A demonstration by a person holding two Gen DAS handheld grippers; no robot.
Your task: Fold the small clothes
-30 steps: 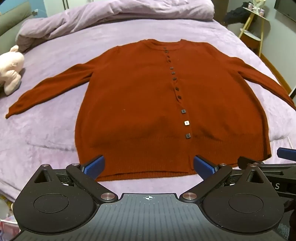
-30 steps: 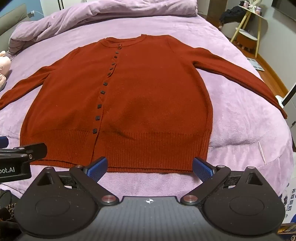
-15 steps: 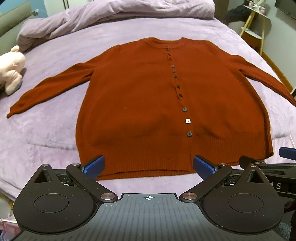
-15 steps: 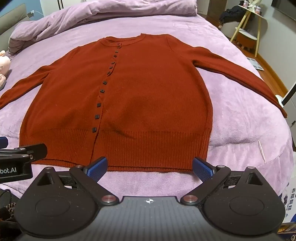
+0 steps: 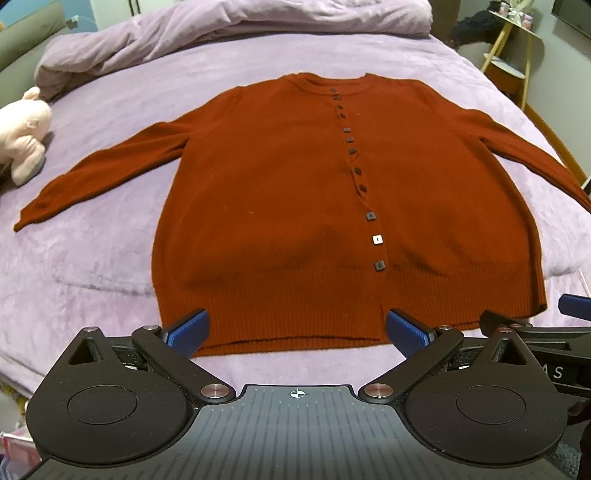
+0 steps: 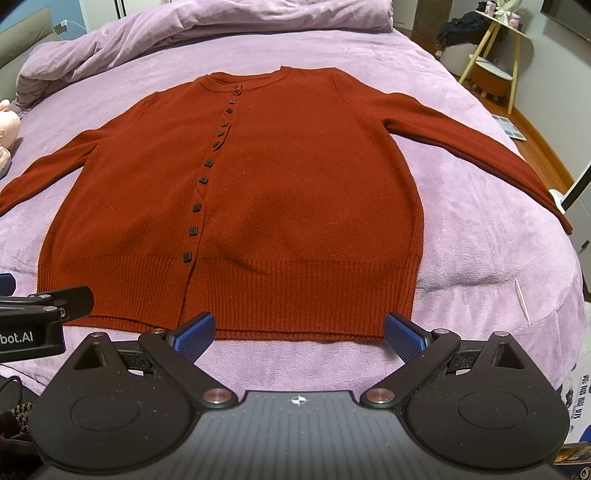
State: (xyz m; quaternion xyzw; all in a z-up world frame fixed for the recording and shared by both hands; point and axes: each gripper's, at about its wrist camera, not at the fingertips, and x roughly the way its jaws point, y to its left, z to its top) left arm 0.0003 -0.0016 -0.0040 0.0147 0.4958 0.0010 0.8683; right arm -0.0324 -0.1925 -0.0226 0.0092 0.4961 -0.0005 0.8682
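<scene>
The left gripper (image 5: 295,330) has its blue ribbed fingers (image 5: 186,330) spread wide and empty, low in the frame at the cardigan's hem; the right gripper (image 6: 299,332) is spread the same way at the hem's other half. Since the earlier frames almost nothing has changed: the cardigan sits only slightly higher in the left view. The rust-red knit cardigan (image 5: 295,199) lies flat, buttoned, sleeves out, mid-frame on a bed (image 5: 92,266) covered in plush lilac fabric. A bunched lilac duvet (image 5: 221,26) fills the top, a pink soft toy (image 5: 24,133) the left edge, a yellow-legged stand (image 6: 495,48) the upper right.
</scene>
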